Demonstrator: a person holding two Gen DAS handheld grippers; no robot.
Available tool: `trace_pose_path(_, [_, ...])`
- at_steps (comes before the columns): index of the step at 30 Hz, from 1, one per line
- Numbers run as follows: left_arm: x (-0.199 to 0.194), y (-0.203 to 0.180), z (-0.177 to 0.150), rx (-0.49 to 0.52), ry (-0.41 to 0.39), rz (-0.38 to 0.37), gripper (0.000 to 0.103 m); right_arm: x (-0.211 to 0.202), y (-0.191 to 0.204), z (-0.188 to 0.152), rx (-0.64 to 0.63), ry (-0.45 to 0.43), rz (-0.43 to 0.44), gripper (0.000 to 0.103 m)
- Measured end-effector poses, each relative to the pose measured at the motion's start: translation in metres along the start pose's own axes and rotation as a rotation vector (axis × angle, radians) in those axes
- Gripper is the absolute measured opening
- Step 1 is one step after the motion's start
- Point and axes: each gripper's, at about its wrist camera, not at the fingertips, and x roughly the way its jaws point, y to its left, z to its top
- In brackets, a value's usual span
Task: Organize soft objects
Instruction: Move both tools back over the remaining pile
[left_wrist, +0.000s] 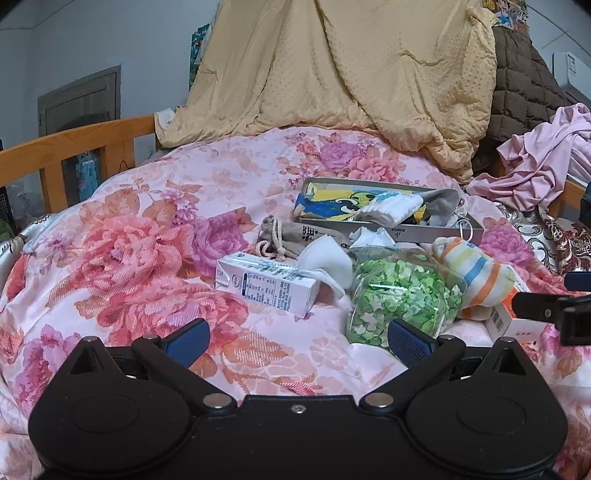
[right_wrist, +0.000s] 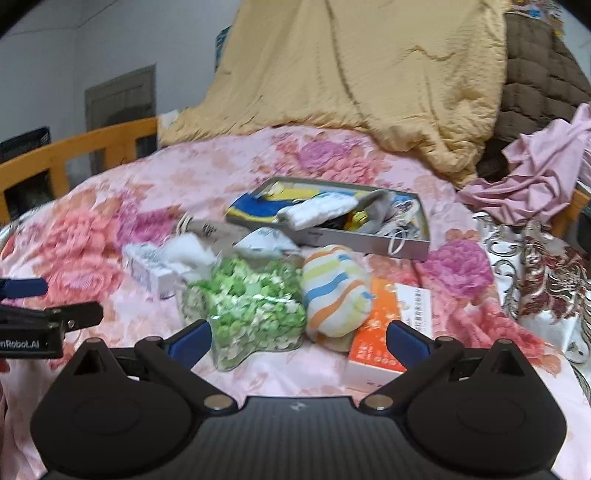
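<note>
Left wrist view: the left gripper (left_wrist: 297, 341) hovers low over a bed covered by a pink floral quilt (left_wrist: 155, 236), its blue-padded fingers (left_wrist: 188, 341) spread wide and holding nothing. Ahead lie a white carton (left_wrist: 267, 284), a clear bag of green paper bits (left_wrist: 400, 297) and a rolled striped sock (left_wrist: 476, 275). Behind them, a shallow grey box (left_wrist: 384, 212) holds folded cloths.

Right wrist view, somewhat blurred: the right gripper (right_wrist: 299, 341) also has its fingers spread and empty. The striped sock (right_wrist: 334, 291) lies just ahead, between the green bag (right_wrist: 251, 310) and an orange box (right_wrist: 388, 325), touching both.
</note>
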Motion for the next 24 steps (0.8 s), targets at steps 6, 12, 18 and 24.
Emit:
trace_pose_path(6, [0.004, 0.002, -0.003, 0.004, 0.008, 0.006, 0.102, 0.002, 0.006, -0.001, -0.023, 0.009, 0.019, 0.103])
trace_pose_path(12, [0.012, 0.005, 0.0, 0.001, 0.009, 0.008, 0.102, 0.005, 0.003, 0.0, -0.002, 0.008, 0.031, 0.103])
trace_pose_path(18, [0.022, 0.002, 0.008, 0.026, -0.016, -0.006, 0.102, 0.012, 0.0, 0.002, 0.024, 0.006, 0.036, 0.103])
trace_pose_path(24, [0.037, 0.001, 0.017, 0.065, -0.03, -0.024, 0.102, 0.023, 0.002, 0.005, 0.004, -0.002, 0.032, 0.103])
